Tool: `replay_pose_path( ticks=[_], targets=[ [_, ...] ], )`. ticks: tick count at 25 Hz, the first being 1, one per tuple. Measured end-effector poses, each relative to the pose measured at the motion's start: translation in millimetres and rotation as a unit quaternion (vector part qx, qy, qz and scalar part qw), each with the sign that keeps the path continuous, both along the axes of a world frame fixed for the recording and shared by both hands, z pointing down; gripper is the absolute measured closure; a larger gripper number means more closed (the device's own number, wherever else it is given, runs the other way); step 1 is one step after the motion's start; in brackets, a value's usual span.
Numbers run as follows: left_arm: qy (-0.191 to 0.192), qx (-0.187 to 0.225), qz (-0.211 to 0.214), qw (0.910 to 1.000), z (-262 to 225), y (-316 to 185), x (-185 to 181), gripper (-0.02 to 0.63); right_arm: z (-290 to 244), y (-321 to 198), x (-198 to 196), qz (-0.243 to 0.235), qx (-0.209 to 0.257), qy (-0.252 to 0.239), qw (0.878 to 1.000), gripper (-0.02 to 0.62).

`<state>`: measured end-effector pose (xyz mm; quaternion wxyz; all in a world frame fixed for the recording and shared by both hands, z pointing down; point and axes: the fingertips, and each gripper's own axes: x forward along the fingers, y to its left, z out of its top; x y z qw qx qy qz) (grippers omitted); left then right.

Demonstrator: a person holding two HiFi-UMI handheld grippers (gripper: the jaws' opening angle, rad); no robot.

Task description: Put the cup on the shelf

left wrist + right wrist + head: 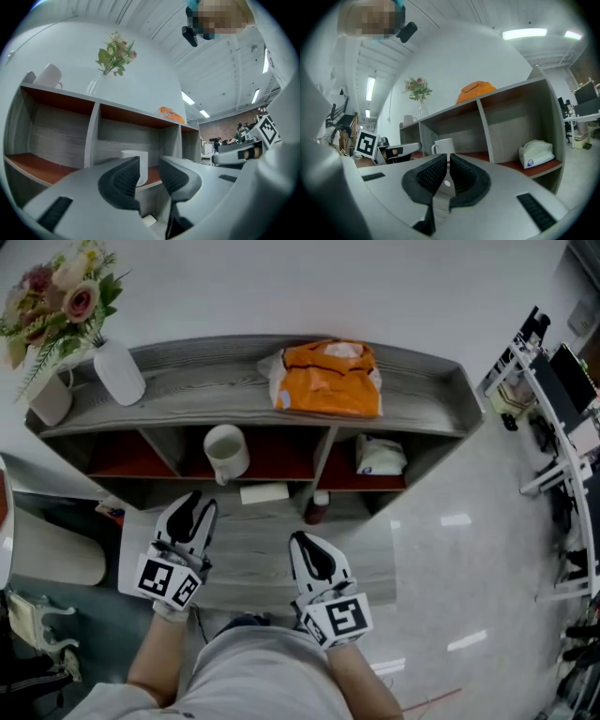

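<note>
A white cup [226, 452] stands upright in the middle compartment of the grey shelf unit [427, 395], close to its front edge. My left gripper [199, 505] hangs just in front of and below the cup, open, with nothing between its pads. In the left gripper view the cup [143, 164] shows beyond the gap of the left gripper [149, 165]. My right gripper [298, 539] is lower and to the right, over the grey table, shut and empty. The right gripper view shows the cup [443, 146] past the closed right gripper [448, 161].
An orange bag [328, 379], a white vase with flowers [119, 371] and a second white mug [52, 397] sit on the shelf top. A white pouch [380, 456] lies in the right compartment. A dark bottle [319, 507] and a white box [264, 493] stand below.
</note>
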<state>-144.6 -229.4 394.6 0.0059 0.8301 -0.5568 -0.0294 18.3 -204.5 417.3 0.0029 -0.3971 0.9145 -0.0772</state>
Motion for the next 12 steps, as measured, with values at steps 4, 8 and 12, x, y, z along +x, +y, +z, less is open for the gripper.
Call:
replay_pose_path(
  ticks=[4, 8, 12],
  targets=[
    [-0.007, -0.007, 0.002, 0.9999, -3.0, 23.8, 2.5, 0.517, -6.4, -1.5, -18.4, -0.03, 0.007, -0.004, 1.0, 0.566],
    [0.007, -0.015, -0.015, 0.9997, -2.9, 41.5, -5.1, 0.55, -9.8, -0.5, -39.3, -0.065, 0.013, -0.007, 0.998, 0.566],
    [0.019, -0.029, -0.037, 0.9987, 0.8, 57.3, -16.5, 0.574, -11.1, 4.9, -58.2, -0.097, 0.014, -0.009, 0.995, 0.565]
  ],
)
